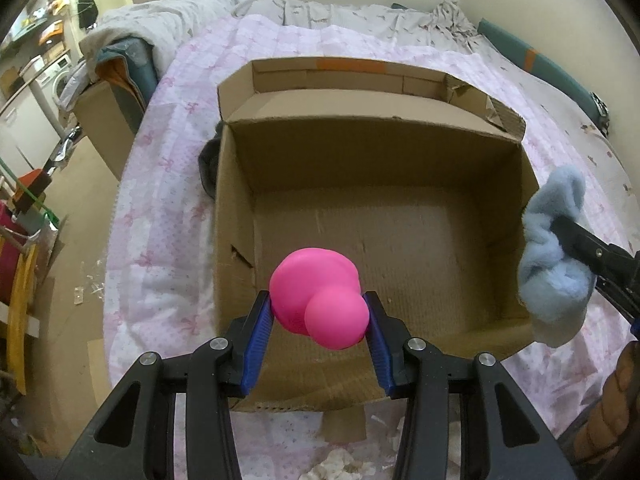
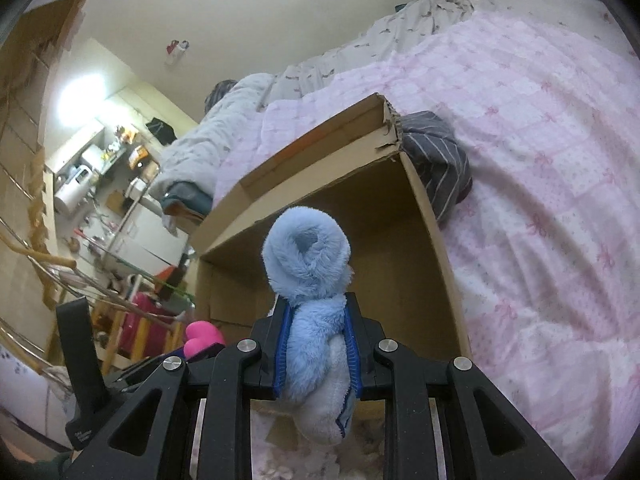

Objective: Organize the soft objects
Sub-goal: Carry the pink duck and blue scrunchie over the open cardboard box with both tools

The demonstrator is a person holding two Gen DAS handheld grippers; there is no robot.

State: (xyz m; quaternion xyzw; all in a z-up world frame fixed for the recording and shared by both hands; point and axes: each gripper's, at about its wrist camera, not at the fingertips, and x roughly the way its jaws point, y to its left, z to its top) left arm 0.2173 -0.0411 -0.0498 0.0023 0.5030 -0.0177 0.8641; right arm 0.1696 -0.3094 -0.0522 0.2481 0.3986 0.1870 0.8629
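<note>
Bed: a pink quilt [image 1: 168, 184] with a bow pattern covers it; a grey-white duvet [image 1: 168, 28] is bunched at the far end.
Cardboard box [image 1: 384, 168]: sits open on the quilt, flaps up, with nothing visible on its floor; one far corner is torn.
Striped dark cloth [image 2: 438, 156]: lies crumpled on the quilt, touching the outside of the box wall.
Left gripper [image 1: 320, 312]: tilted steeply down over the near part of the box; its blue pads press both sides of the pink soft toy, jaws partly apart around it.
Right gripper [image 2: 316, 344]: jaws narrow, pads squeezing the blue plush toy at its middle; it is at the box's right edge in the left wrist view.
Blue plush toy [image 2: 308, 264]: fluffy, curled at the top, pale underside hanging below the pads.
Pink soft toy [image 1: 316, 300]: smooth, two rounded lobes, held above the box floor near the front wall.
</note>
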